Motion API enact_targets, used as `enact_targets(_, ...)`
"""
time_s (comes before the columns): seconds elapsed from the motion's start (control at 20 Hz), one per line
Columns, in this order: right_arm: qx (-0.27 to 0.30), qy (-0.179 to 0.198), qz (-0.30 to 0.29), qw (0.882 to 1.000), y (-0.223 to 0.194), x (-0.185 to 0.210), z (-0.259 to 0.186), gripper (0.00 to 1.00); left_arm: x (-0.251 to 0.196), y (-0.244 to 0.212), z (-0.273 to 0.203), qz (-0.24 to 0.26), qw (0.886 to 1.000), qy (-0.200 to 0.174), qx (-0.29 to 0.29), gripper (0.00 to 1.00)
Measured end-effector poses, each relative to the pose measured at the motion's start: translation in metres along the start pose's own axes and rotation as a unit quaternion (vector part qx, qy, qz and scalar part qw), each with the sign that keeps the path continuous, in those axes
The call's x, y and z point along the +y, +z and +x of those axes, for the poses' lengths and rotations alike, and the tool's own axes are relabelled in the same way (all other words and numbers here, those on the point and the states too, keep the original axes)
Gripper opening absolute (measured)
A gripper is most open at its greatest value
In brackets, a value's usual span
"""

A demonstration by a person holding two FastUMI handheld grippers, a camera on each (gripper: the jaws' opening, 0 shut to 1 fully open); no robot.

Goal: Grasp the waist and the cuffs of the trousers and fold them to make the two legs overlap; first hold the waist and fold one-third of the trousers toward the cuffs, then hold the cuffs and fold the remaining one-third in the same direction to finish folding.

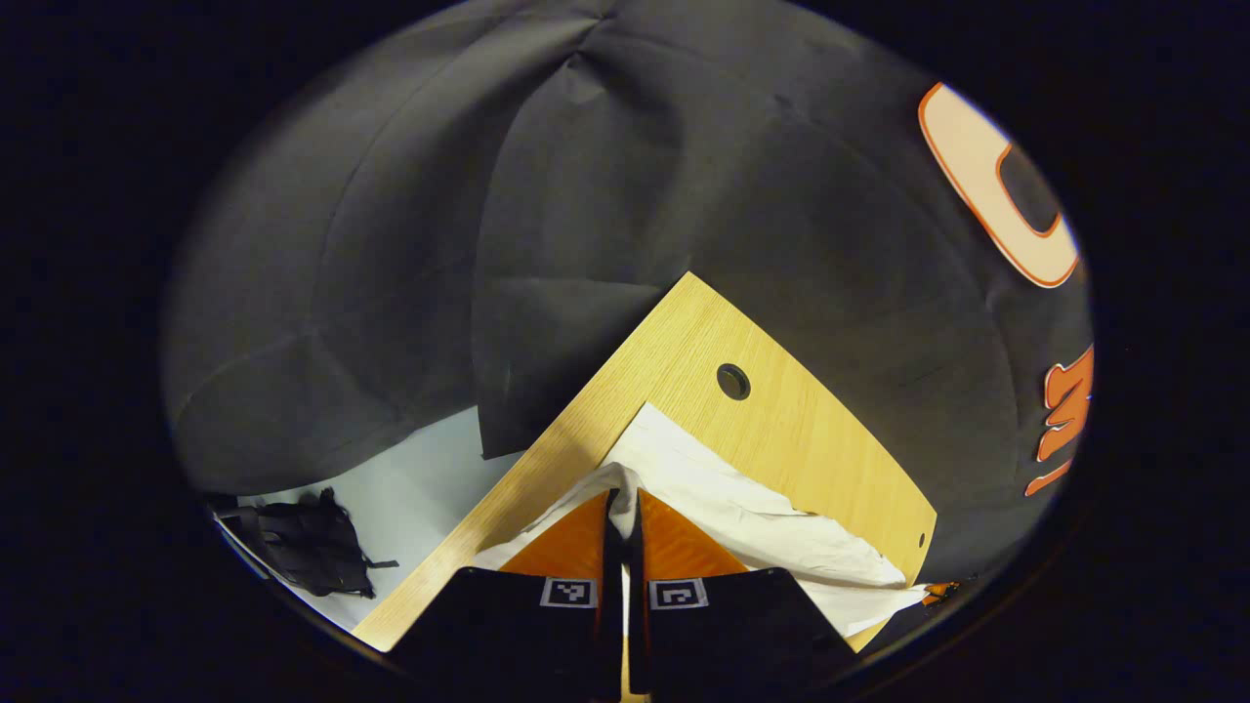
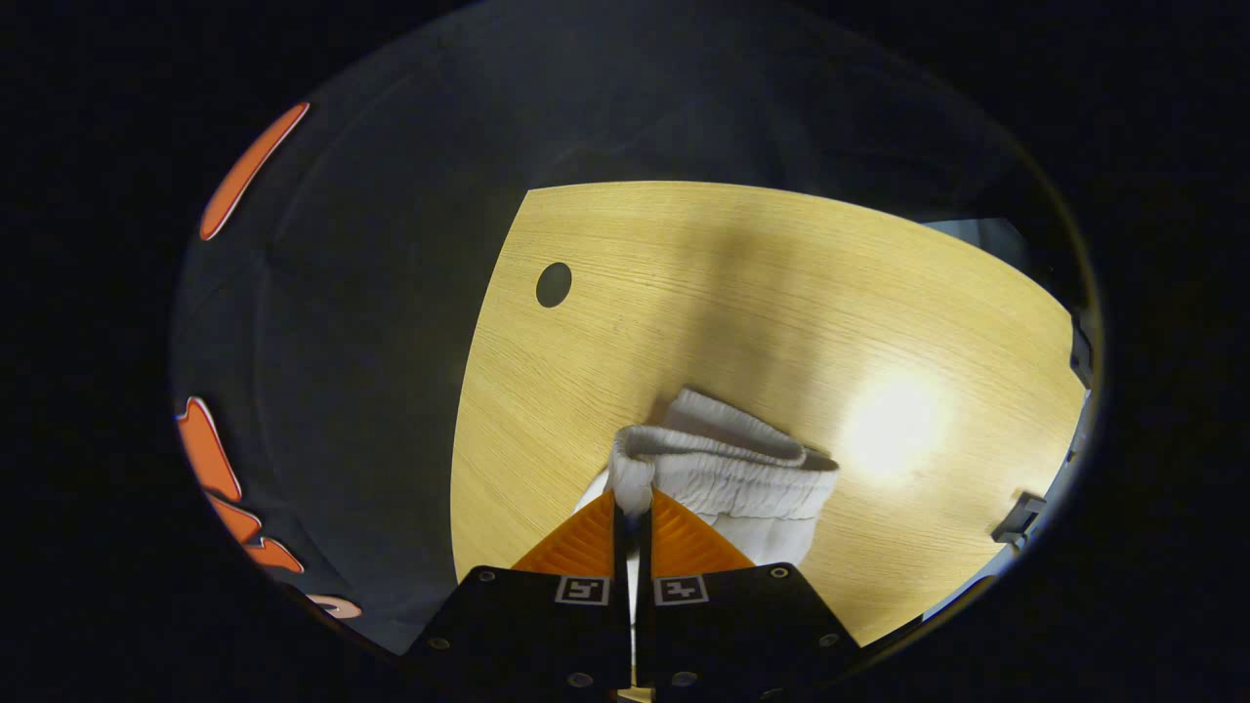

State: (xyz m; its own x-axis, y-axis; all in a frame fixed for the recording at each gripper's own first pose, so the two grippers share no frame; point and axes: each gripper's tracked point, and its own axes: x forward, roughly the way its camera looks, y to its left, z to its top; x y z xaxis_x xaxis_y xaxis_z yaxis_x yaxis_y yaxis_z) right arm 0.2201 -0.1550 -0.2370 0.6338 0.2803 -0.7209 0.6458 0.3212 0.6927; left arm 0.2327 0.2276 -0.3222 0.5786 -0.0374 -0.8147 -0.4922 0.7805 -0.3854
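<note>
Right gripper view has the right tool (image 2: 633, 516) pinching the trousers' (image 2: 728, 478) gathered waistband above the bench (image 2: 742, 293), while the left tool (image 1: 623, 508) clamps a cuff end, so both should lift level, keeping the legs aligned.

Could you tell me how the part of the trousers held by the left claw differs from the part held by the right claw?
The left claw pinches a smooth, flat fabric edge of the trousers, while the right claw pinches the gathered, ribbed elastic waistband. The left-hand cloth spreads wide over the table; the right-hand part bunches into a compact double layer. Both are white, and both claws are shut on them.
</note>
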Motion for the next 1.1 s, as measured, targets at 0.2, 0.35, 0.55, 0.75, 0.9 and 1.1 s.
enact_targets(0.2, 0.002, 0.023, 0.084, 0.996, 0.018, 0.017, 0.026, 0.03, 0.002, 0.022, 0.040, -0.053, 0.999, 0.013, 0.006, 0.14)
enact_targets(0.35, 0.005, 0.083, 0.095, 0.992, 0.008, 0.027, 0.018, 0.10, 0.004, 0.024, 0.045, -0.073, 0.997, 0.019, -0.003, 0.18)
enact_targets(0.55, -0.006, 0.101, 0.023, 0.995, 0.004, 0.022, -0.007, 0.60, -0.036, 0.020, 0.026, 0.009, 1.000, -0.015, 0.002, 0.60)
enact_targets(0.75, -0.042, 0.035, -0.046, 0.997, 0.017, -0.027, -0.027, 0.86, -0.075, 0.004, 0.002, 0.124, 0.992, -0.016, 0.006, 0.98)
enact_targets(0.9, -0.032, -0.027, -0.099, 0.994, 0.012, -0.070, -0.027, 0.90, -0.111, -0.010, -0.024, 0.183, 0.983, -0.023, -0.014, 0.96)
enact_targets(1.1, -0.019, -0.067, -0.120, 0.990, 0.003, -0.101, -0.016, 0.91, -0.132, -0.034, -0.057, 0.214, 0.976, -0.033, -0.028, 1.00)
